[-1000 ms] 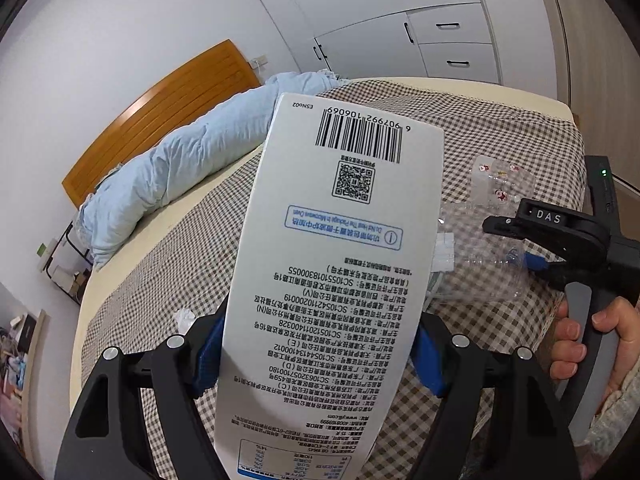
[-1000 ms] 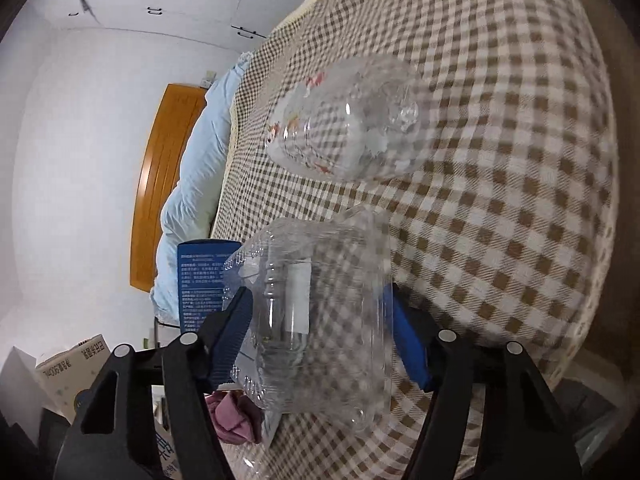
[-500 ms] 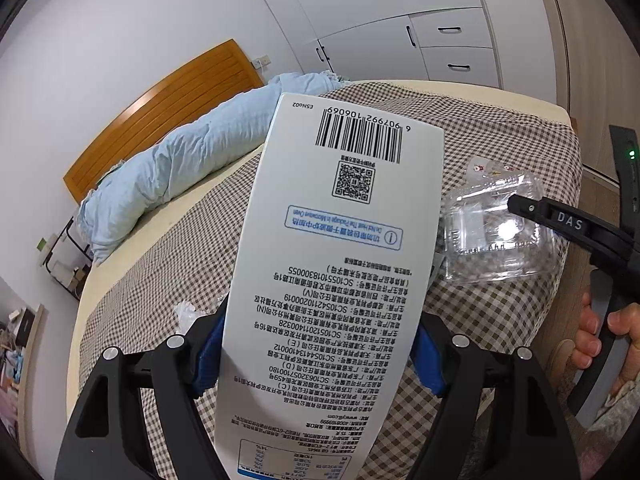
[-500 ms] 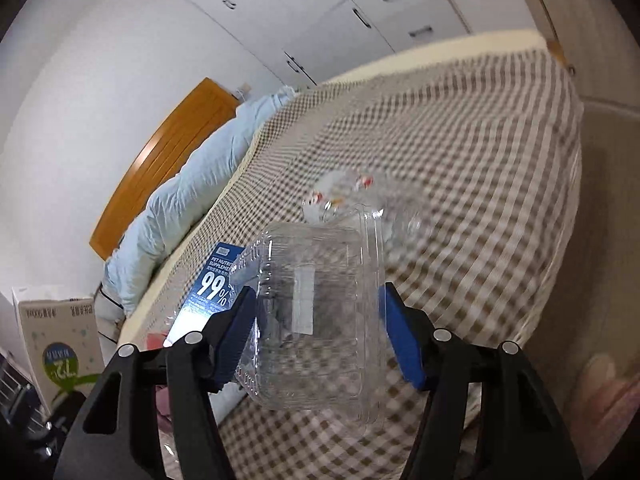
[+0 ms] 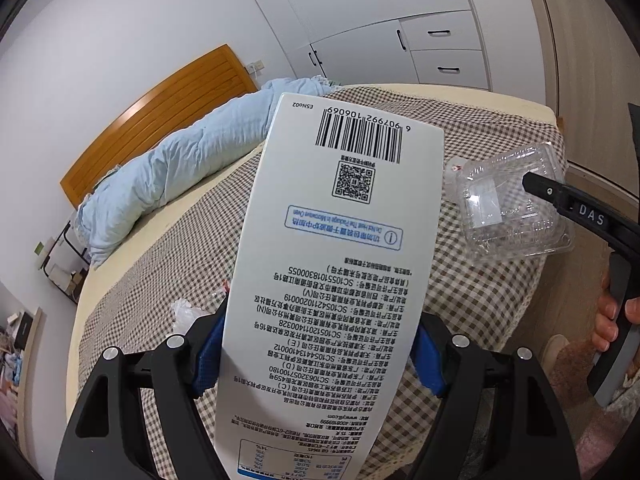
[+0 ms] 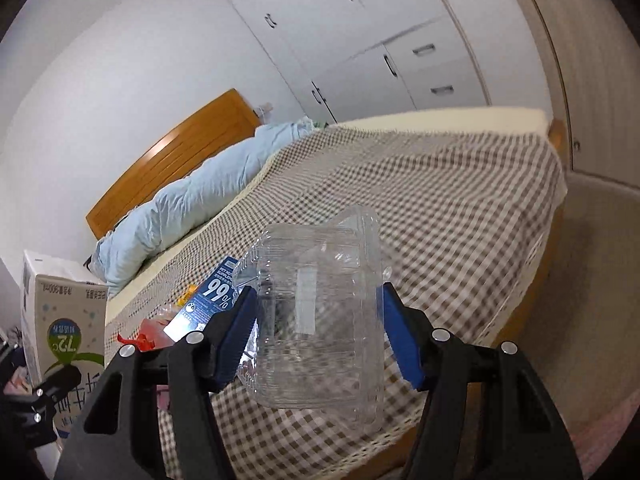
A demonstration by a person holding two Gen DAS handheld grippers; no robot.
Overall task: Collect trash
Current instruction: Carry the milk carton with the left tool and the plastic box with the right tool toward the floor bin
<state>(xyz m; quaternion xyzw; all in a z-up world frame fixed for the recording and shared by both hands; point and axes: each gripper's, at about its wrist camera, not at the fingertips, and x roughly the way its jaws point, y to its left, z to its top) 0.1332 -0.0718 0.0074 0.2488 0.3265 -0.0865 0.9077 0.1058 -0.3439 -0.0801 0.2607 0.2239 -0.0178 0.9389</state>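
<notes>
Left gripper (image 5: 316, 354) is clamped on a white carton (image 5: 340, 264), blue pads pressing both long sides; printed face w/ barcode and QR code is turned to the camera, text upside down. The carton is held up over the near part of the bed (image 5: 480, 128), which wears a brown-and-white checked cover.

Right gripper (image 6: 316, 332) has its jaws tight on a clear plastic clamshell box (image 6: 316, 312), pads on both sides, box raised above the bed's near edge. In the left wrist view the same box (image 5: 512, 208) shows right of the carton, w/ a black finger of the right gripper across it and the person's hand (image 5: 612, 320) on the handle below.

On the bed, left of the clamshell: a blue packet marked 99% (image 6: 208, 300), w/ red and orange wrapper bits (image 6: 148, 332) beside it. A crumpled clear wrapper (image 5: 188, 312) lies on the cover left of the carton. A rolled light-blue duvet (image 6: 192, 204) lies along the bed's far side by the wooden headboard (image 6: 172, 152).
</notes>
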